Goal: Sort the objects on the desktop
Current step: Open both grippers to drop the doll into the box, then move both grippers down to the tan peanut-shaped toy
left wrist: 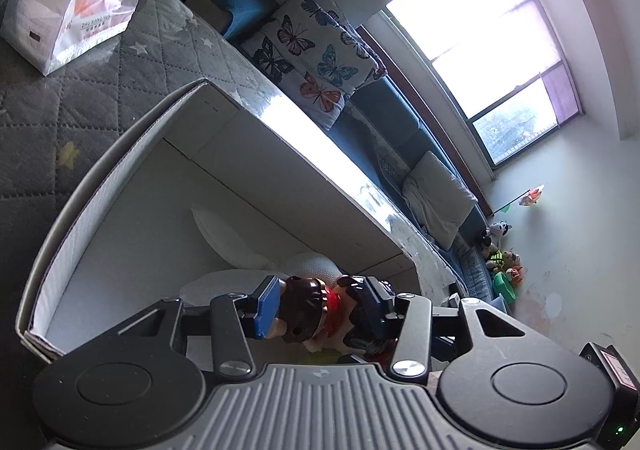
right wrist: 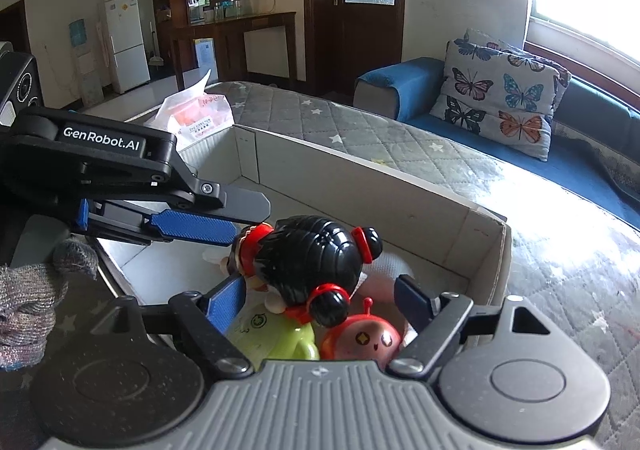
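Note:
A doll with black hair buns and red bands is inside an open cardboard box. My left gripper is shut on the doll; its blue-padded fingers reach in from the left in the right wrist view. My right gripper is open over the box, its jaws on either side of the doll without touching it. Beneath lie a red round toy and a green toy.
The box stands on a grey quilted table cover. A tissue pack lies beyond the box, also seen in the right wrist view. A blue sofa with a butterfly cushion runs along the window side.

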